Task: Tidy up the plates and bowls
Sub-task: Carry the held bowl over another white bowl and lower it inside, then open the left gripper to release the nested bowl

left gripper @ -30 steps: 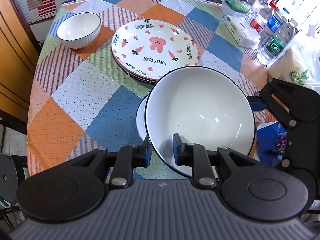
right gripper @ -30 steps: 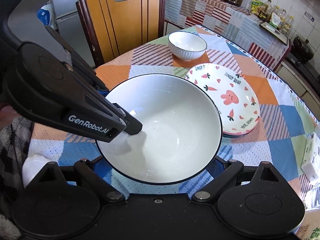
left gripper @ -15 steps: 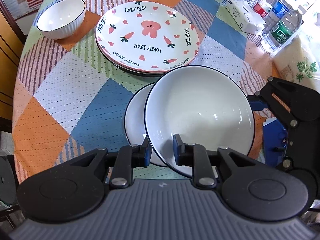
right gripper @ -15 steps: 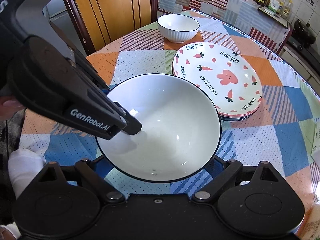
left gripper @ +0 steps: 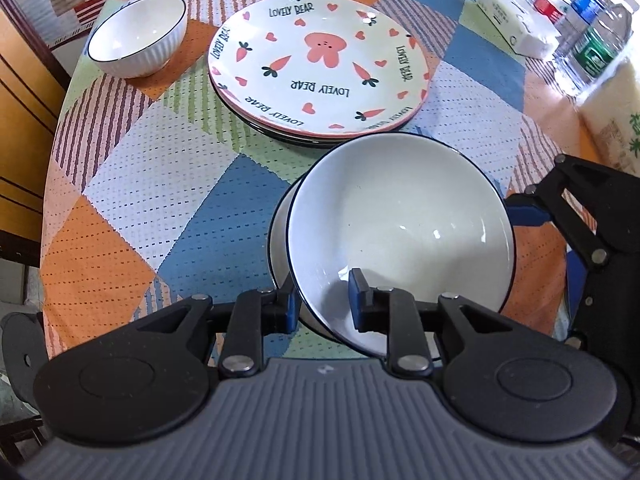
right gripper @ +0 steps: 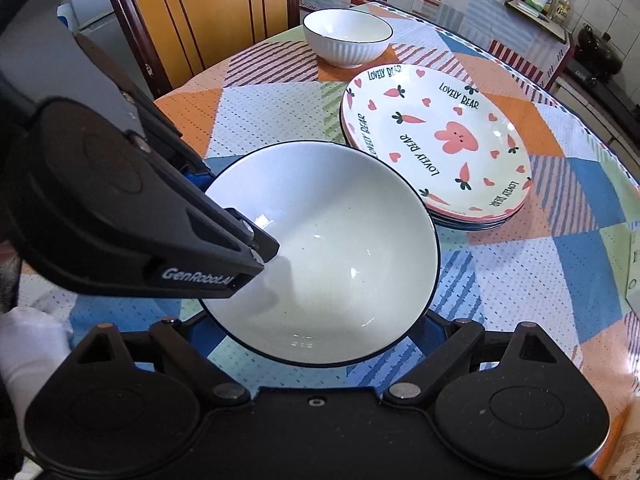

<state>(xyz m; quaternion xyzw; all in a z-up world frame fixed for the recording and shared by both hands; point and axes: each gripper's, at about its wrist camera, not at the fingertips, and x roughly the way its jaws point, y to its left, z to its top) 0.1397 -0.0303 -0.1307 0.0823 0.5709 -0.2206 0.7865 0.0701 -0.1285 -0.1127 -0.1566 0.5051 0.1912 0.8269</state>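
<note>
both views sit closer to the stacked plates than 1 s ago; big bowl hangs the same way in the grippers.

left wrist view: left gripper (left gripper: pixel 322 302) is clamped on the near rim of the big white bowl (left gripper: pixel 400 220), one finger outside the wall, the other inside. bowl is tilted, blue-edged, and sits over a second white bowl (left gripper: pixel 280 236) w/ only its left edge showing. just beyond, the lovely bear plate (left gripper: pixel 320 64) tops a stack of plates. small ribbed bowl (left gripper: pixel 138 42) stands apart at far left on the patchwork tablecloth (left gripper: pixel 120 200). water bottles (left gripper: pixel 588 36) and a white box (left gripper: pixel 520 28) are at far right. right gripper (left gripper: pixel 532 216) shows at the bowl's right rim, blue pad touching it.

right wrist view: right gripper's fingers reach under the big white bowl (right gripper: pixel 320 256) on both sides, spread wide; tips hidden, so can't tell its grip. left gripper (right gripper: pixel 256 244) comes in from the left, one finger inside the bowl. lovely bear plate (right gripper: pixel 436 148) stack is just beyond at right, small ribbed bowl (right gripper: pixel 346 42) farther back, wooden chair (right gripper: pixel 208 20) behind the table.
</note>
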